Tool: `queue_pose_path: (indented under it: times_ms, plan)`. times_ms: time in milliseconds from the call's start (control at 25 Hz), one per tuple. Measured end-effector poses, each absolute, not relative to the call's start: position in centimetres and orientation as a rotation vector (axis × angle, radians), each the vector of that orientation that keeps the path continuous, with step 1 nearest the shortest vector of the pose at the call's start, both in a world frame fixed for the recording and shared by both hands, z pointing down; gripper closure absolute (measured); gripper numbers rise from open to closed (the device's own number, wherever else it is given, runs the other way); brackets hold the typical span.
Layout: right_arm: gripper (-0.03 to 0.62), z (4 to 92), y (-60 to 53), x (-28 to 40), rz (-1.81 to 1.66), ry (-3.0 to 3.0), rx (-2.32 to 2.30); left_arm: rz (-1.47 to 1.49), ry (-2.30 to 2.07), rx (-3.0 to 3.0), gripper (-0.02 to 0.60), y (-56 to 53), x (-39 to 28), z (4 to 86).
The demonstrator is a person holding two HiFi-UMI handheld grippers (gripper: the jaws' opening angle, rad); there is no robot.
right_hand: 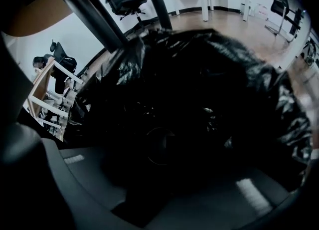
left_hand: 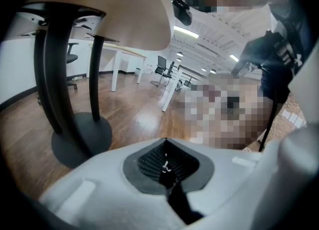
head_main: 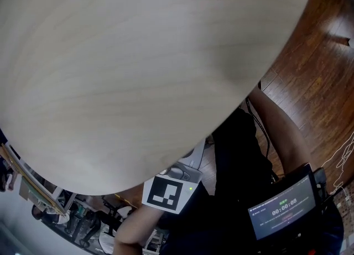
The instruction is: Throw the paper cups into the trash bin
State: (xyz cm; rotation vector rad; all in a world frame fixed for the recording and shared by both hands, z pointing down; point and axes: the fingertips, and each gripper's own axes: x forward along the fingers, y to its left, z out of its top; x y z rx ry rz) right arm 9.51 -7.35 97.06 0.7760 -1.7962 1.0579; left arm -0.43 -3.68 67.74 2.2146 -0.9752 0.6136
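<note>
**Operator:** Head view first. What could bite me?

**Spotter:** The pale round wooden counter (head_main: 138, 55) fills the frame and carries no paper cup. Only a black-and-white marker cube (head_main: 164, 193) peeks out at its lower edge. You're working blind under it, so raising a tool carelessly could knock the underside.

**Operator:** Left gripper view?

**Spotter:** Your left tool (left_hand: 167, 166) has its jaws pressed together on nothing. The black metal pedestal (left_hand: 55, 74) stands at frame left, so swinging that way risks a bump.

**Operator:** Right gripper view?

**Spotter:** A glossy black plastic trash bag (right_hand: 199, 74) fills it. Your right tool (right_hand: 149, 189) is too dark to call spread or pinching. A faint round rim (right_hand: 159, 146) at centre may be a cup inside the bag, though I can't confirm. The jaws could snag the liner and drag it out.
</note>
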Motion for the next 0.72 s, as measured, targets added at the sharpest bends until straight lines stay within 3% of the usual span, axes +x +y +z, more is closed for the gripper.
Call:
queue_pose_path:
  times_ms: [160, 440, 720]
  plan:
    - [0.468, 96.5, -7.2, 9.5, 1.103, -1.778, 0.772, 0.670, -0.964, 2.181, 0.578, -3.6, -1.7, 68.2]
    - [0.525, 92.5, -5.7, 8.6, 1.100, -1.833, 0.772, 0.713, -0.998, 2.121, 0.578, -3.7, -2.9, 67.6]
    - [0.561, 75.9, -4.2, 9.4, 1.087, -2.025, 0.822, 0.739, -1.033, 2.049, 0.578, -0.6, -2.0, 60.1]
